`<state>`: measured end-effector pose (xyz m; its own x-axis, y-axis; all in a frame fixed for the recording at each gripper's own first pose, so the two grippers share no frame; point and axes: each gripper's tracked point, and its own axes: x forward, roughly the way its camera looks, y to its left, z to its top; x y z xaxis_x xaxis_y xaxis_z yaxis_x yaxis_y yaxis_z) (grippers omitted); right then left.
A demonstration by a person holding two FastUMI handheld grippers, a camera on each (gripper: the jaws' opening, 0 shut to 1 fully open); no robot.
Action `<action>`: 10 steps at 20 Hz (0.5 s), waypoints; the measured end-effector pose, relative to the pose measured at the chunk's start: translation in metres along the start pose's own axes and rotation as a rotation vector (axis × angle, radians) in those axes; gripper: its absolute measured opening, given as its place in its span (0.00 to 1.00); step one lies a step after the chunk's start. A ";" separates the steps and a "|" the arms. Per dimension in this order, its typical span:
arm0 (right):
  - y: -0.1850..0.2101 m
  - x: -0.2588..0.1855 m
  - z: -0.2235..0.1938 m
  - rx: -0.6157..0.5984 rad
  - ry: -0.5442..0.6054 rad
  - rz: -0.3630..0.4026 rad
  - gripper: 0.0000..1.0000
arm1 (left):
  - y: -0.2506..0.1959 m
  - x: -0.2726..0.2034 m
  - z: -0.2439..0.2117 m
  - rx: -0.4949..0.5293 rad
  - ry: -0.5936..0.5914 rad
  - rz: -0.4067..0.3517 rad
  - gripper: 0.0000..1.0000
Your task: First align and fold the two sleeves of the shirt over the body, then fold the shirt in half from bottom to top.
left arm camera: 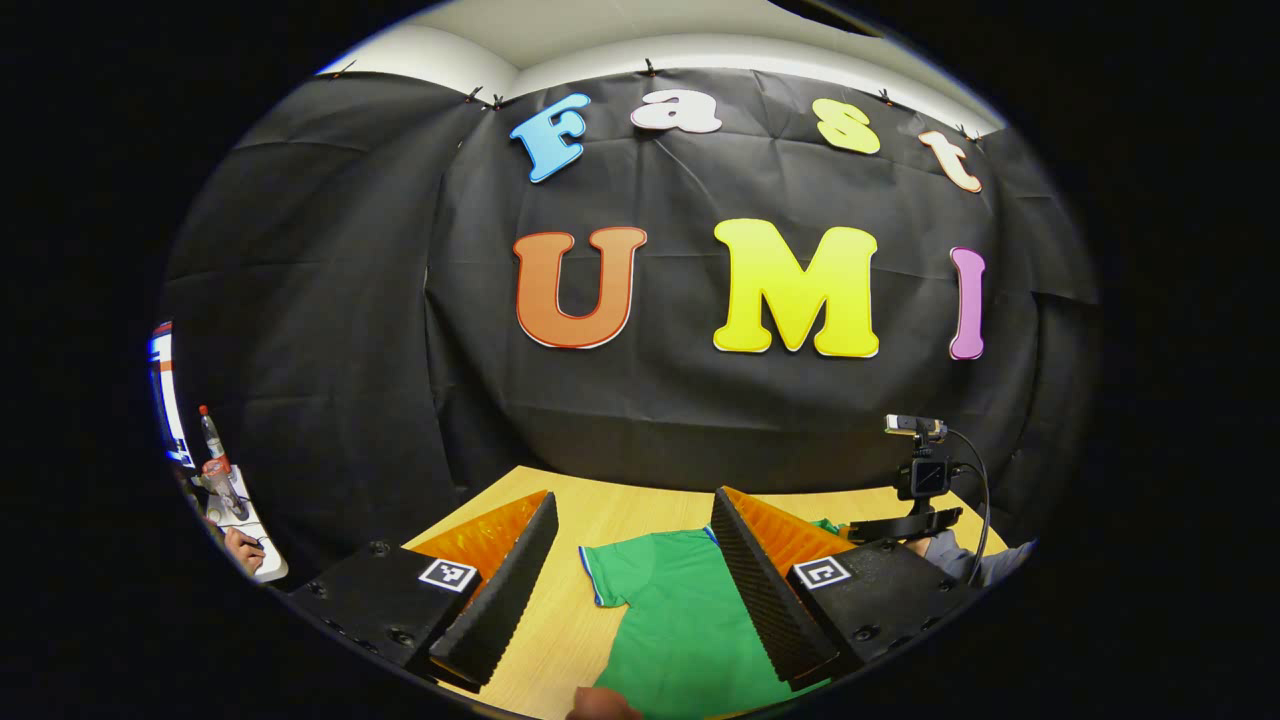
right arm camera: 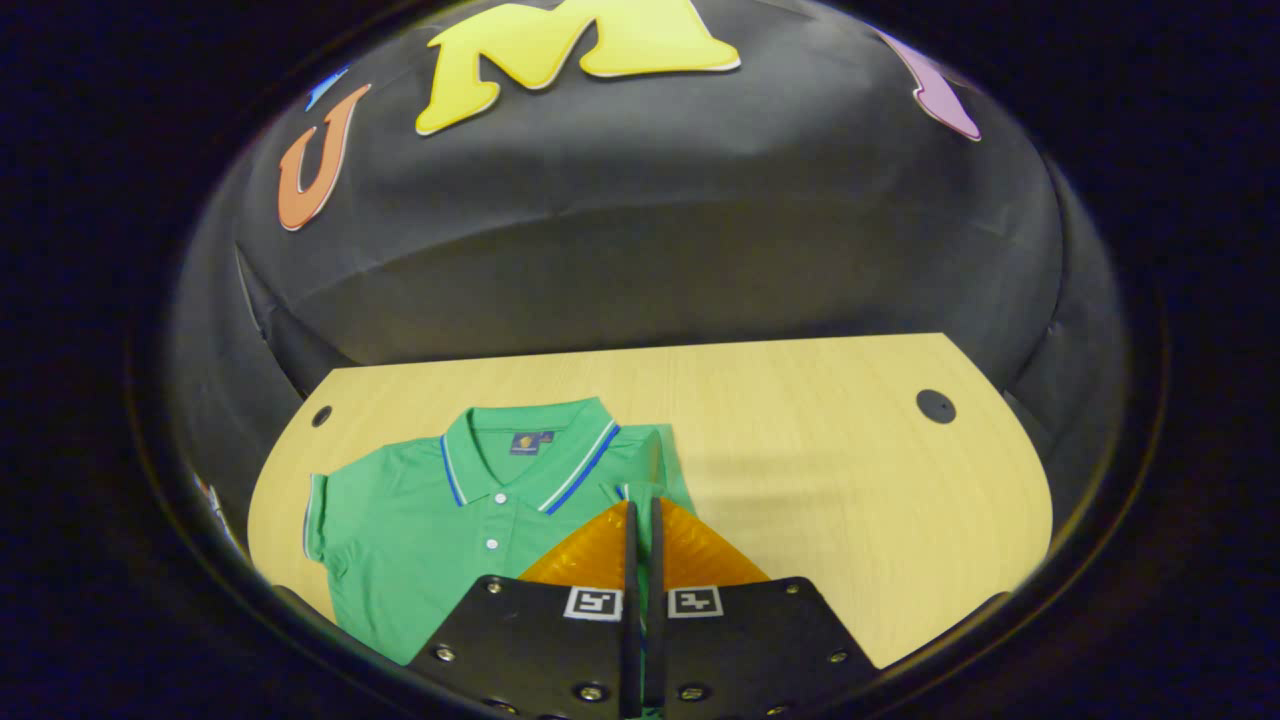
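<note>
- The green shirt lies flat on the wooden table, collar toward the booth wall, in the lower left of the right gripper view. One short sleeve spreads out at the far left; the other sleeve is folded in over the body, just ahead of the claw.
- The right claw sits bottom centre of its view, low over the shirt. Its fingers are drawn nearly together with a thin strip of green fabric between them, pinching the folded sleeve's edge.
- The left claw is at the bottom of the left gripper view, fingers spread wide and gripping nothing, with the shirt and one sleeve on the table below the gap.
- At the lower right of that view the other gripper is seen above the table, a sleeved hand holding it.
</note>
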<state>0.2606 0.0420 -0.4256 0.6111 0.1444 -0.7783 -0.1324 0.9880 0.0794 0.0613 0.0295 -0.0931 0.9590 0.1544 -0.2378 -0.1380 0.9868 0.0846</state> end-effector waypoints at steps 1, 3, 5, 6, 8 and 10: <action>0.006 0.002 -0.005 -0.004 0.008 0.005 0.02 | 0.003 -0.002 0.002 0.005 -0.002 0.005 0.99; 0.017 0.005 -0.015 -0.015 0.023 0.015 0.03 | 0.010 -0.003 0.006 0.015 -0.007 0.018 0.99; 0.027 0.010 -0.022 -0.022 0.037 0.022 0.02 | 0.015 -0.005 0.005 0.015 -0.004 0.030 0.99; 0.031 0.011 -0.026 -0.025 0.042 0.026 0.02 | 0.016 -0.005 0.004 0.014 -0.004 0.033 0.99; 0.038 0.015 -0.033 -0.039 0.057 0.033 0.02 | 0.020 -0.006 0.004 0.013 -0.002 0.041 0.99; 0.043 0.019 -0.043 -0.065 0.072 0.035 0.02 | 0.023 -0.007 0.004 0.011 -0.002 0.046 0.99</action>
<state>0.2335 0.0853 -0.4638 0.5475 0.1723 -0.8189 -0.2043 0.9765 0.0689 0.0525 0.0509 -0.0857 0.9522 0.1991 -0.2318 -0.1786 0.9782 0.1062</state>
